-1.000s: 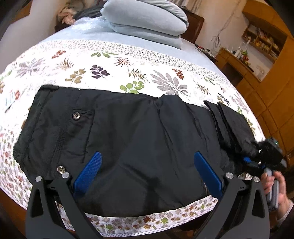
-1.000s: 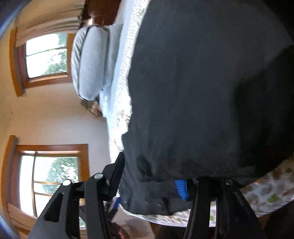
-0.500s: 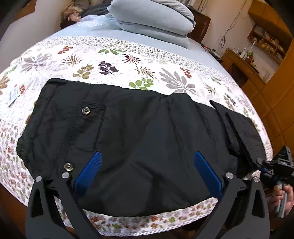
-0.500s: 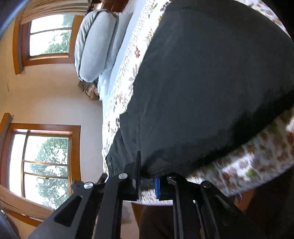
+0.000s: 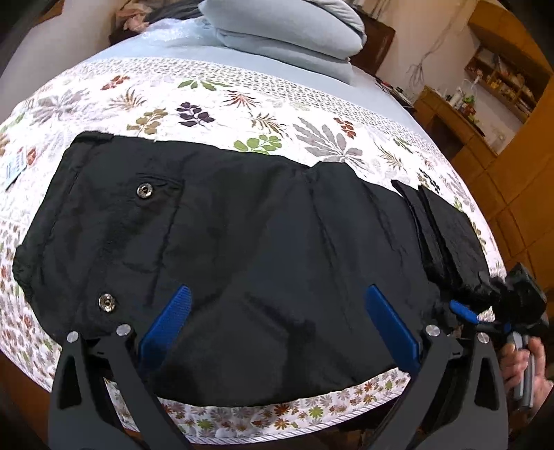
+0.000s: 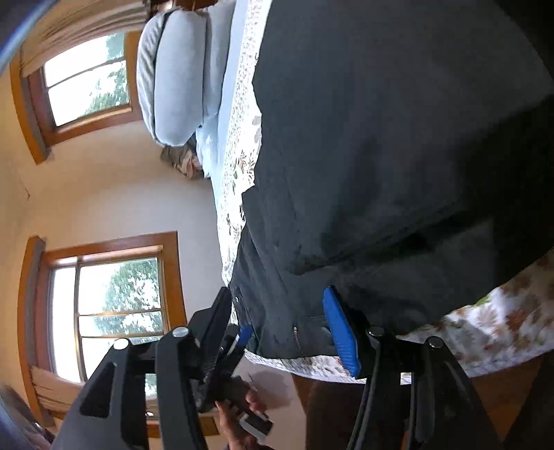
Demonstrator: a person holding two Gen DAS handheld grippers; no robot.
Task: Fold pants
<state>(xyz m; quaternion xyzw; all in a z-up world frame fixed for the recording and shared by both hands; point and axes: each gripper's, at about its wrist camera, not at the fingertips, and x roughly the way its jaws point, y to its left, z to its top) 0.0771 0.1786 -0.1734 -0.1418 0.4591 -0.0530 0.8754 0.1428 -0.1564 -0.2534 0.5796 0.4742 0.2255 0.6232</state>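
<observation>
1. The pants (image 5: 242, 249) lie flat across the middle of the left wrist view, black, on the flowered bedspread (image 5: 263, 100). Their near edge sits close to the bed's lower edge. The waist end is at frame left and the leg ends are stacked at frame right.
2. The left tongs (image 5: 277, 322) hover over the near edge with jaws wide apart, gripping nothing.
3. The right tongs (image 5: 484, 311) sit at the leg ends, lower right of the left wrist view. In their own view the blue pad (image 6: 341, 332) presses against cloth, but the other finger is hidden. I cannot tell whether they are clamped on the fabric.
4. Risk: the cloth looks thin and slippery. A pinch catching only the top layer would likely leave the lower layers behind and skew the fold.
5. Risk: the near edge lies close to the bed edge. A pull toward the lower frame could drag the garment off.
6. Material: matte, lightly wrinkled fabric with two metal snaps (image 5: 144, 190) and a pocket outline.
7. Surroundings: grey pillows (image 5: 277, 31) are stacked at the top of the frame. Wooden shelves (image 5: 502, 79) stand at upper right.
</observation>
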